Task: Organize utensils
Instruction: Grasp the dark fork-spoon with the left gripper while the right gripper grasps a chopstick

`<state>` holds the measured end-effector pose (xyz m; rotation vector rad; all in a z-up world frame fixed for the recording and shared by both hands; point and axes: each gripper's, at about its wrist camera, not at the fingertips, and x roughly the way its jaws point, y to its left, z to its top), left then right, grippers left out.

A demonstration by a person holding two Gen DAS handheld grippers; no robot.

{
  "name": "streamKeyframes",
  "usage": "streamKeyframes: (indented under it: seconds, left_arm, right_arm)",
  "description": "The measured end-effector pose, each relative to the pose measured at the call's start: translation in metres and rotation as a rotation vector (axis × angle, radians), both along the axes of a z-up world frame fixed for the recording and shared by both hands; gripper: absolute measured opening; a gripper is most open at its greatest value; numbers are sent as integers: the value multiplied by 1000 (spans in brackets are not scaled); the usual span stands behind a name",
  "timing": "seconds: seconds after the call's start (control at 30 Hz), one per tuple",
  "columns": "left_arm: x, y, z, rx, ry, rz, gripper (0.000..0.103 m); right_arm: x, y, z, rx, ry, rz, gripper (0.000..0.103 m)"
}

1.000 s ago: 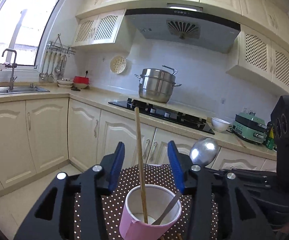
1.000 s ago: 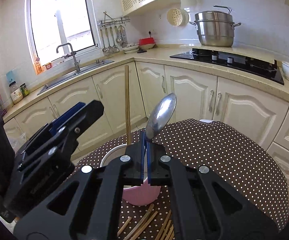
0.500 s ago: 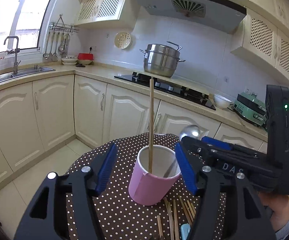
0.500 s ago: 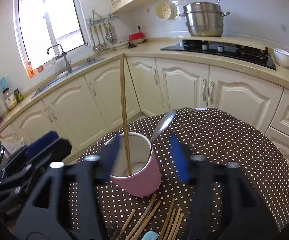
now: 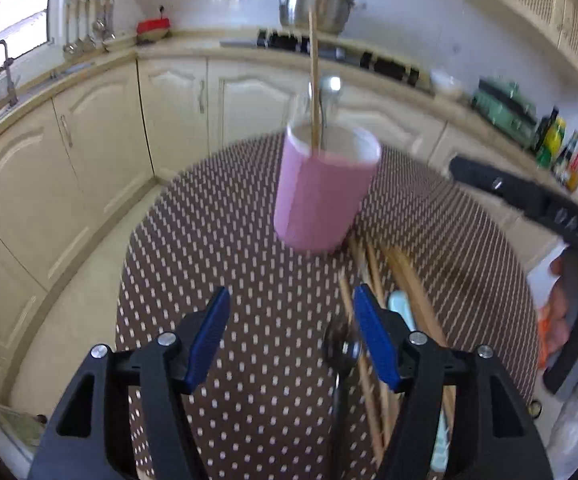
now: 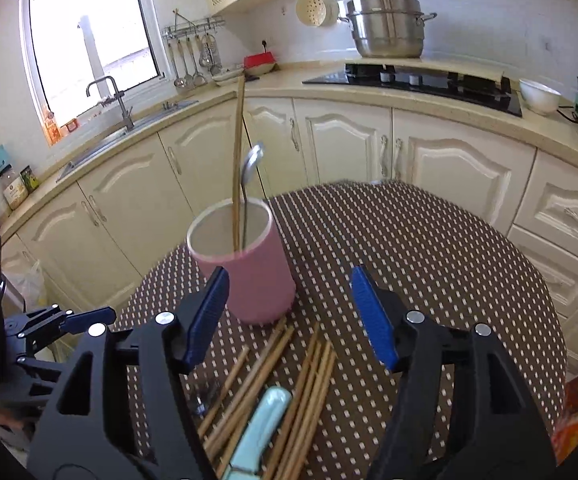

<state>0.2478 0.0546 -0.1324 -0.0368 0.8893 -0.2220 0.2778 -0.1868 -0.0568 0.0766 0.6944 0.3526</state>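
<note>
Left tongs (image 5: 289, 330) are spreading wider right now, blue pads apart with nothing pinched between them, only dotted cloth showing in the gap. Just by the right-hand pad lies a dark spoon (image 5: 343, 350) on the cloth, blurred, beside a scatter of loose chopsticks (image 5: 373, 276) and a pale blue handle (image 5: 401, 308).

Right tongs (image 6: 289, 316) are also easing open, released, gripping nothing. Below them the chopsticks (image 6: 297, 376) fan out on the tabletop (image 6: 429, 248), with the pale blue handle (image 6: 263, 428) lying among them.

Beyond both tongs stands the pink cup (image 6: 249, 268), upright on the brown polka-dot cloth. Inside it, one wooden chopstick (image 6: 237, 160) stands tall and a metal spoon (image 6: 249, 172) leans beside it, bowl upward.

Behind: cream cabinets, a steel pot (image 6: 387, 28) on the hob and a sink tap (image 6: 113, 100) under the window.
</note>
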Motion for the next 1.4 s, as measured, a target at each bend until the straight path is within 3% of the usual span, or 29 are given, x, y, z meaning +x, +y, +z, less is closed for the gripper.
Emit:
streamKeyframes:
  seconds: [0.27, 0.5, 0.57, 0.67, 0.97, 1.4]
  left_arm:
    - [-22, -23, -42, 108, 135, -101, 63]
    - [-26, -38, -58, 153, 195, -121, 34]
    - [-26, -38, -59, 162, 186, -110, 30]
    - [-23, -33, -59, 148, 191, -68, 11]
    - [-17, -21, -58, 69, 191, 18, 11]
    - [3, -26, -60, 64, 186, 62, 11]
  right_arm:
    - [-29, -15, -29, -71, 78, 8, 64]
    - [-35, -20, -54, -177, 153, 4, 64]
    - [-35, -20, -63, -210, 168, 5, 64]
    - [-36, -18, -73, -236, 185, 11, 64]
    - [-30, -6, -93, -283, 218, 25, 64]
    - [-19, 8, -97, -327, 268, 37, 60]
